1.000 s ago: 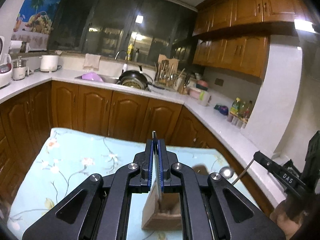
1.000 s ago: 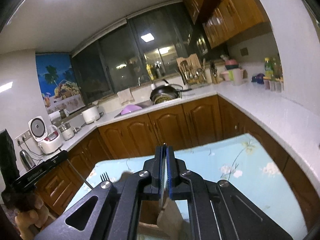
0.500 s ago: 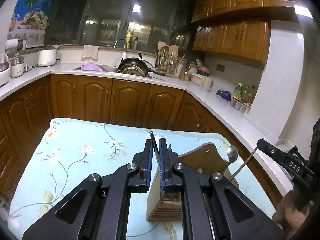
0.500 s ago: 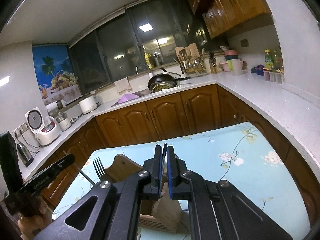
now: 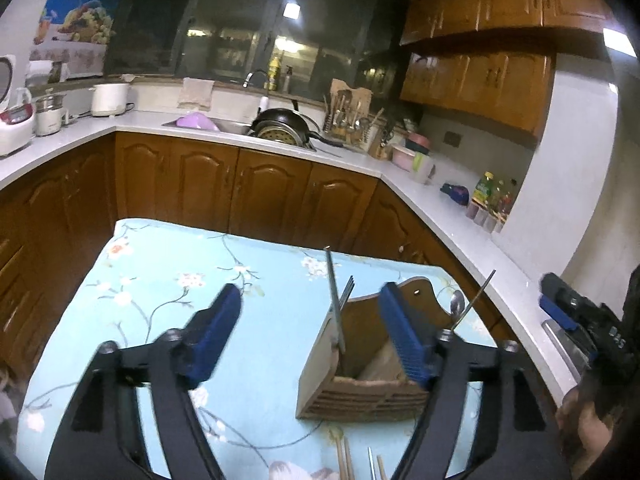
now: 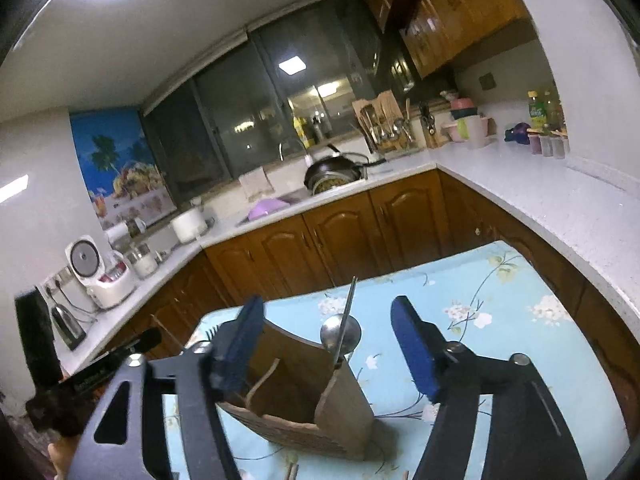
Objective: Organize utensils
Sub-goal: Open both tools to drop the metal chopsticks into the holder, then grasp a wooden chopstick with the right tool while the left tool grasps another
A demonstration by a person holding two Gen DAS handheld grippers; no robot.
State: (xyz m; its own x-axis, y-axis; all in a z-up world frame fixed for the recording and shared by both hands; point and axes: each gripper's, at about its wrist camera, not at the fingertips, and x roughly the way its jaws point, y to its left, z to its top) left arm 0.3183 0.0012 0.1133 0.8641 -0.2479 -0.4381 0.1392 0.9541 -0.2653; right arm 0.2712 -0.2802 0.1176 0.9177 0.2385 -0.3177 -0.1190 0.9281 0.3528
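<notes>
In the left wrist view the left gripper (image 5: 312,336) is spread wide and holds nothing. Its left blue pad sits in the lower left part of the frame and its right blue pad in the lower right part, in front of the wooden utensil holder (image 5: 360,384). The holder stands upright on the floral tablecloth (image 5: 168,280), slightly right of the centre of the frame. A fork (image 5: 347,290) stands in the left compartment of the holder, its tines pointing up. The spoon (image 5: 457,303) shows behind the right pad, at the right side of the holder. At the bottom edge of the frame, below the holder, the tips of chopsticks (image 5: 343,458) lie on the cloth. The right gripper appears at the right edge of this view.

In the right wrist view the right gripper (image 6: 328,344) is also wide apart and empty, with one blue pad at each side of the holder (image 6: 304,412). The spoon (image 6: 341,336) stands upright in the right compartment, its bowl up, in the centre of the frame. The fork tines (image 6: 212,330) are just visible behind the left pad. The cloth (image 6: 500,312) fills the lower right part. The wooden cabinets (image 6: 340,236) and the white countertop (image 6: 540,196) lie across the middle and right of the frame.
</notes>
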